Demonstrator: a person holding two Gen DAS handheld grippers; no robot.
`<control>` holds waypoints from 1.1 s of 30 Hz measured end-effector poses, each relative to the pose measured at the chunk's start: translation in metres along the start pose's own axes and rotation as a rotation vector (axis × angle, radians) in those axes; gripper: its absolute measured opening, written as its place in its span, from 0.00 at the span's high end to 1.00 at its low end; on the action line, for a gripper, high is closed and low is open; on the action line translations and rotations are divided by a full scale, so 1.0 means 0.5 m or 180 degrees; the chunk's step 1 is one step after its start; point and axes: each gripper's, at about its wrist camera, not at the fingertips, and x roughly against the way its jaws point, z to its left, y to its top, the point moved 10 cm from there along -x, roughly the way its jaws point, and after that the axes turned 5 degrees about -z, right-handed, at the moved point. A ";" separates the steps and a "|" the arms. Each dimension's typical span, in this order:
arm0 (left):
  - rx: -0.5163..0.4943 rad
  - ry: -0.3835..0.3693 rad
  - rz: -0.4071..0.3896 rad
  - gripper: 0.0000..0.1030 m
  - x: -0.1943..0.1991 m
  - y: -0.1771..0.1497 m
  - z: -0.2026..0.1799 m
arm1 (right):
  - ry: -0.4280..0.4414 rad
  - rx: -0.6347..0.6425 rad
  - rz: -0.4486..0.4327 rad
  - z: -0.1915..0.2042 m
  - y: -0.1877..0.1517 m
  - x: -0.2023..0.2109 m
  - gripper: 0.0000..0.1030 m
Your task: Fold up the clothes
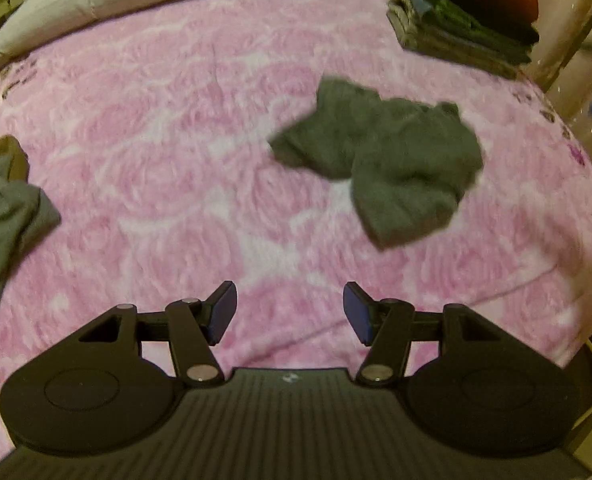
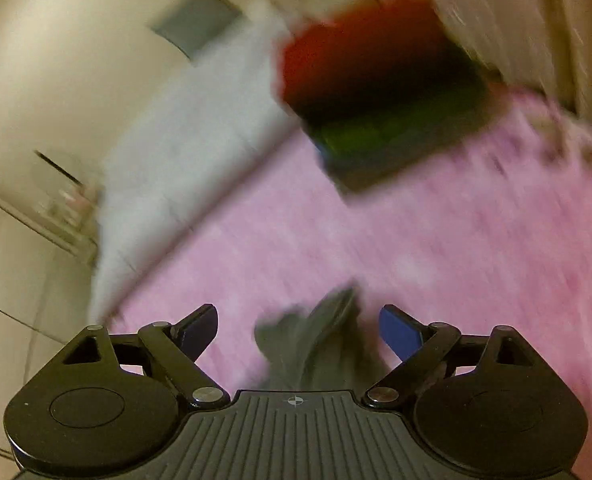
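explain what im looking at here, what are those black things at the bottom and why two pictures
The black things are hand-held tongs, one in each of a person's hands, each carrying its own wide-angle camera. That gives two pictures: one looks along the left tongs, the other along the right tongs.

Both sets of tongs are open and hold nothing.

The surface is a bed with a pink blanket. On it lies a crumpled grey garment, not yet folded. More loose clothes lie at the left edge, and a stack of folded clothes sits at the far right corner.

The right picture is blurred. It shows the same stack and some grey cloth just ahead of the open tongs.
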 end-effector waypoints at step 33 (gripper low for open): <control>-0.0351 -0.0136 0.0204 0.51 -0.045 0.024 0.079 | -0.0498 0.0529 -0.0338 -0.071 -0.288 -0.001 0.95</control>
